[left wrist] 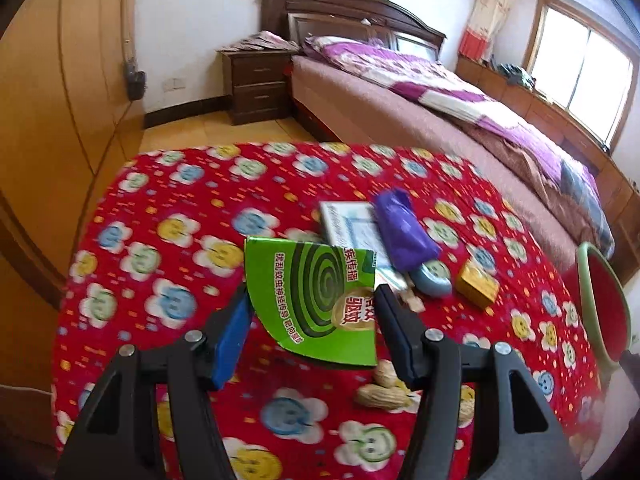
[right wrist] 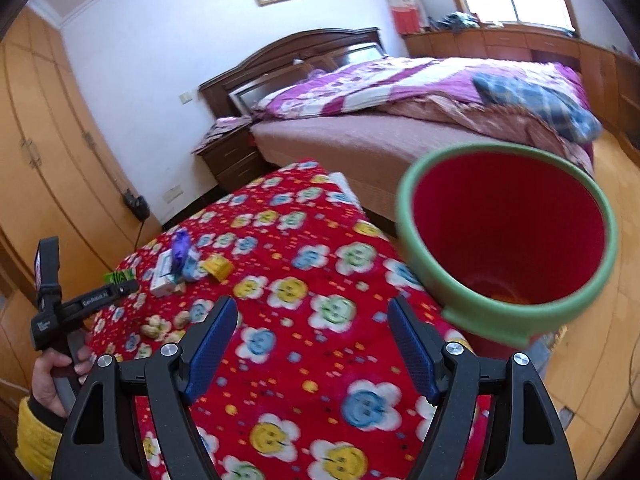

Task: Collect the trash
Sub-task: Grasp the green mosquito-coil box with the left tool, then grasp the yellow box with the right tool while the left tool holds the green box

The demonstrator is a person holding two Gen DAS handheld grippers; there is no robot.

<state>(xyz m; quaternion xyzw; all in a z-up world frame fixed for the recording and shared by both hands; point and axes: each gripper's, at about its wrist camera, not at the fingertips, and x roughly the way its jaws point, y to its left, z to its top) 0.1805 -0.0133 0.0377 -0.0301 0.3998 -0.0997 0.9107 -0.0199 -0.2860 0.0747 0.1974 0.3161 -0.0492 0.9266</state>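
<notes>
While the left gripper (left wrist: 314, 304) is closed on a green cardboard piece (left wrist: 316, 300) printed with a spiral, its pads press the card's two side edges and hold it above the red flowered tablecloth (left wrist: 160, 208). Under it lie peanut shells (left wrist: 384, 390), and farther on sit a white box (left wrist: 352, 224), a purple wrapper (left wrist: 402, 228), a blue lid-like item (left wrist: 434, 278) and a small yellow box (left wrist: 478, 284). Beyond the table's right edge, the red bin (right wrist: 508, 240) with a green rim is near the right gripper (right wrist: 314, 344), whose jaws stand wide apart with nothing between them.
</notes>
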